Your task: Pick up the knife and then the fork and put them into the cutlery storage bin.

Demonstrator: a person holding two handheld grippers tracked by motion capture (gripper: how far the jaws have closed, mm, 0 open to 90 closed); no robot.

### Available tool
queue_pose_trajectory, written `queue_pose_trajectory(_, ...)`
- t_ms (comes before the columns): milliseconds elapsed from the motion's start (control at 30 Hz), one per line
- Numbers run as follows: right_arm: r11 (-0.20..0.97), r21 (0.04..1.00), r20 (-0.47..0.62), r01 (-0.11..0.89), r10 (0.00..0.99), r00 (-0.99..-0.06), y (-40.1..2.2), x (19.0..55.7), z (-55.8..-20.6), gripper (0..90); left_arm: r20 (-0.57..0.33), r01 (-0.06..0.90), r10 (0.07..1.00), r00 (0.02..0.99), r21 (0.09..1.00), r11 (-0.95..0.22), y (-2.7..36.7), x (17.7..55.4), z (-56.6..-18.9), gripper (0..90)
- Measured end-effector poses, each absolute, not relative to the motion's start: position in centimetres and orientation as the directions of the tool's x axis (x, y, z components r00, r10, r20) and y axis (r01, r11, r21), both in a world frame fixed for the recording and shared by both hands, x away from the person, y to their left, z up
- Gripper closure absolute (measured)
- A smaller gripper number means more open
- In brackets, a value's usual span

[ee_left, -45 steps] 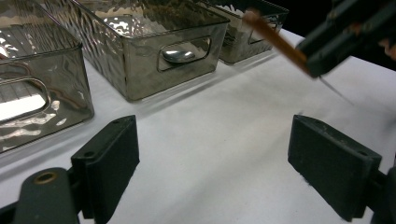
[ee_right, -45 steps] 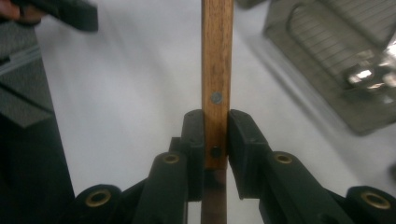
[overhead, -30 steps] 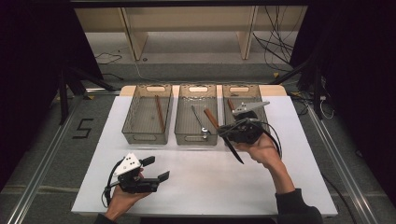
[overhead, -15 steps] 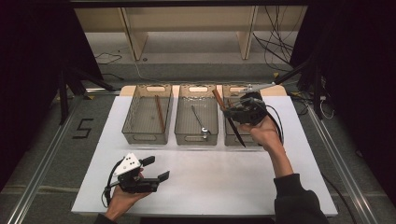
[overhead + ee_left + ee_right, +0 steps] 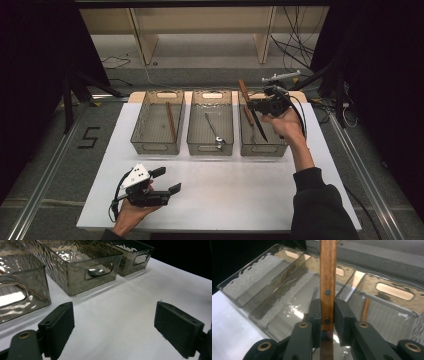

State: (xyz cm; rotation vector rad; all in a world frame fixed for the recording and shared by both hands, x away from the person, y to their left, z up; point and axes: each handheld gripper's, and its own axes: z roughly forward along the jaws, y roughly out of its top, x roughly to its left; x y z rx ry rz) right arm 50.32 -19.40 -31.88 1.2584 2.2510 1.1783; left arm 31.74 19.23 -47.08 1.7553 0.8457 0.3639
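Note:
My right gripper [image 5: 256, 106] is shut on a knife [image 5: 245, 99] with a wooden handle and a dark blade, and holds it above the far part of the right bin [image 5: 262, 146]. In the right gripper view the fingers clamp the riveted handle [image 5: 327, 277] at its lower end, with my right gripper [image 5: 327, 315] over the bins. My left gripper [image 5: 167, 181] rests at the front left of the white table, open and holding nothing. Its own view shows the left gripper [image 5: 113, 322] with both pads wide apart over bare tabletop.
Three clear grey bins stand in a row at the back. The left bin [image 5: 145, 122] holds a brown stick [image 5: 171, 121]; the middle bin [image 5: 196, 125] holds a metal utensil [image 5: 214, 130]. The white table [image 5: 240, 190] spreads in front of them.
My right gripper has carried the knife up and away from the person, from the right bin's near end to above its far end. The left gripper has stayed still.

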Motion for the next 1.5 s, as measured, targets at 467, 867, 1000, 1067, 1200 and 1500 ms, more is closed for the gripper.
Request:
queue_pose_trajectory(467,0.223,0.766,0.113,0.603,0.877,-0.468,-20.9,53.7,-33.4,77.1,-0.168,0.361,0.697,0.697,0.922,-0.139,19.2,31.8,-47.0,16.1)
queue_pose_trajectory(867,0.203,0.756,0.106,0.622,0.901,-0.422,-21.0,54.8,-34.9,77.1,-0.167,0.361,0.696,0.699,0.922,-0.141,19.3,31.7,-47.0,16.1)
queue_pose_trajectory(1000,0.200,0.745,0.101,0.637,0.909,-0.404,-21.2,55.1,-35.7,77.1,-0.169,0.361,0.695,0.699,0.922,-0.140,19.2,31.7,-47.0,16.1)
queue_pose_trajectory(1067,0.198,0.742,0.101,0.641,0.911,-0.399,-21.3,55.2,-36.2,77.1,-0.171,0.363,0.696,0.698,0.922,-0.137,19.2,31.7,-47.0,16.1)
queue_pose_trajectory(1200,0.201,0.730,0.098,0.653,0.915,-0.392,-21.4,55.3,-37.0,77.1,-0.169,0.362,0.695,0.699,0.922,-0.140,19.3,31.7,-47.0,16.1)
queue_pose_trajectory(1500,0.208,0.717,0.097,0.665,0.915,-0.391,-21.4,55.2,-38.3,77.0,-0.169,0.362,0.694,0.700,0.922,-0.140,19.3,31.7,-47.0,16.1)
